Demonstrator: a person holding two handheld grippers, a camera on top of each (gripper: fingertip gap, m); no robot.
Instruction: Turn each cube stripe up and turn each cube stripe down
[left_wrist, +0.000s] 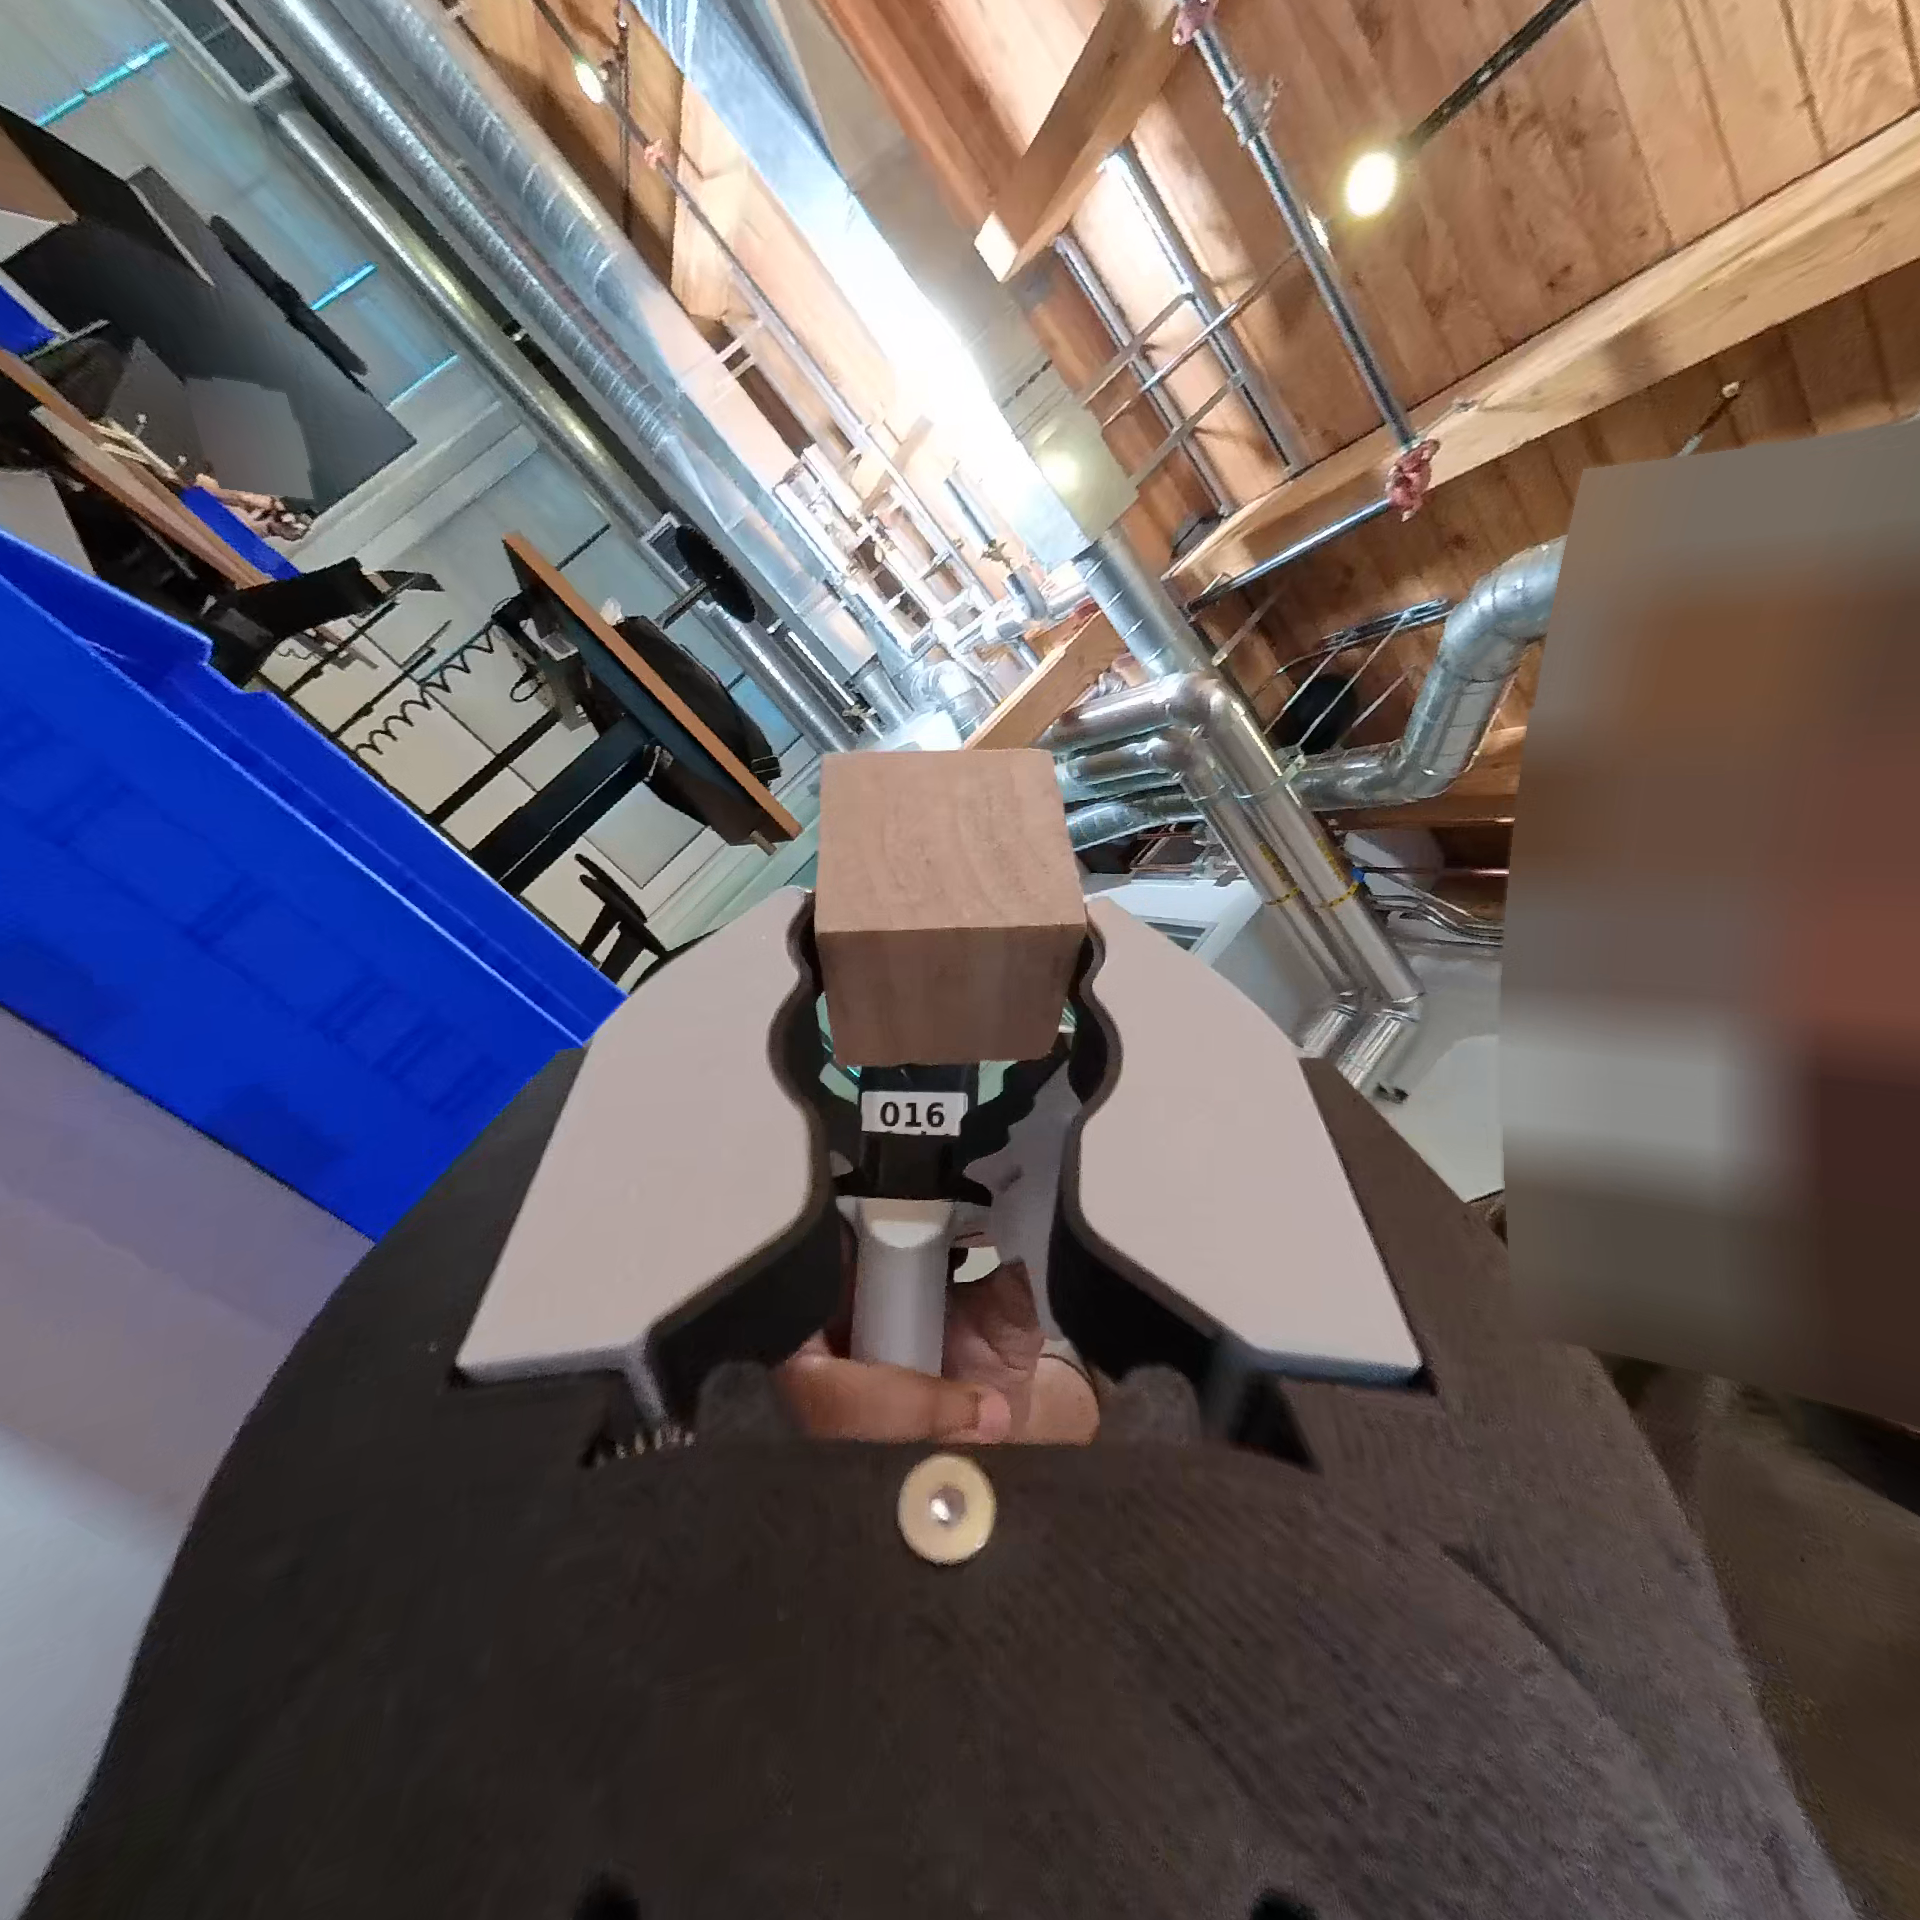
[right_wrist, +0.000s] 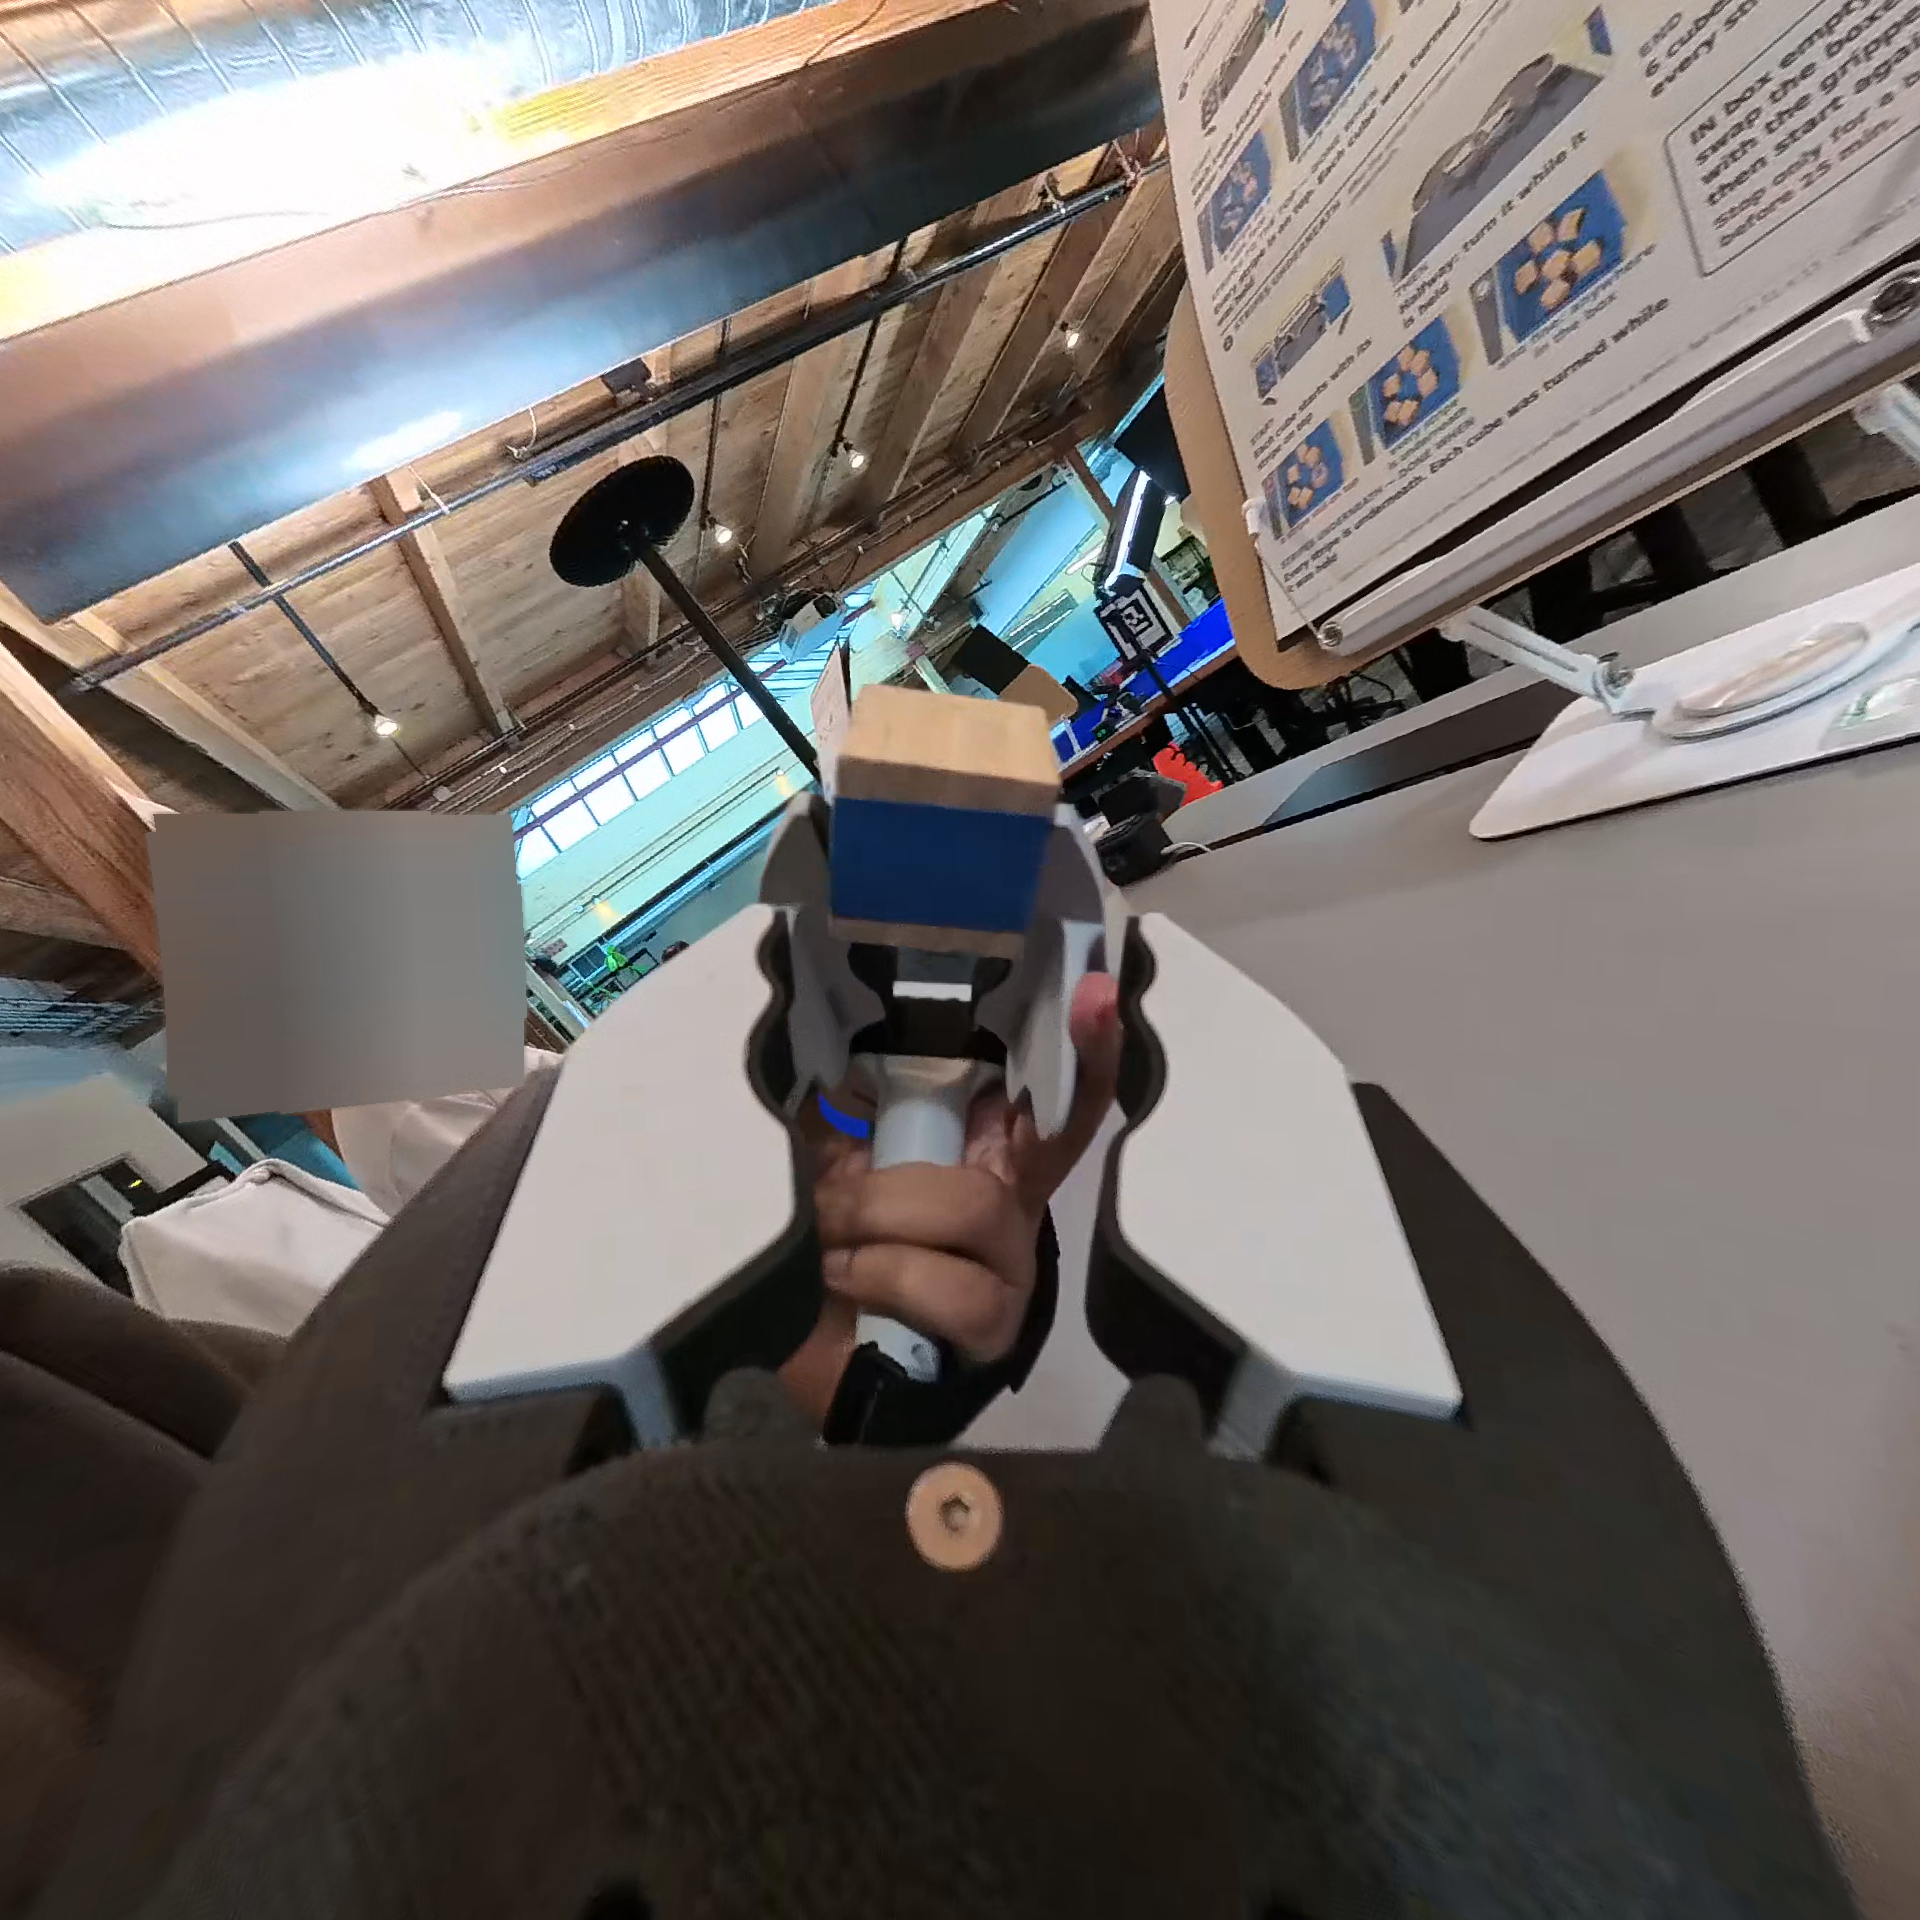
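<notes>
Both tongs (left_wrist: 951, 987) (right_wrist: 940, 935) clamped on one cube (left_wrist: 948, 904), blue stripe (right_wrist: 930, 868) toward right.

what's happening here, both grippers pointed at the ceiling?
A person holds a gripper in each hand, and one wooden cube is pinched where the two meet, lifted off the table with both cameras tilted toward the ceiling. In the left wrist view the left gripper has its fingers closed on the cube's sides, plain wood facing the camera. In the right wrist view the blue stripe faces the right gripper; the fingers visibly on the cube there are the other gripper's. Looks like a mid-air turn or handover.
</notes>
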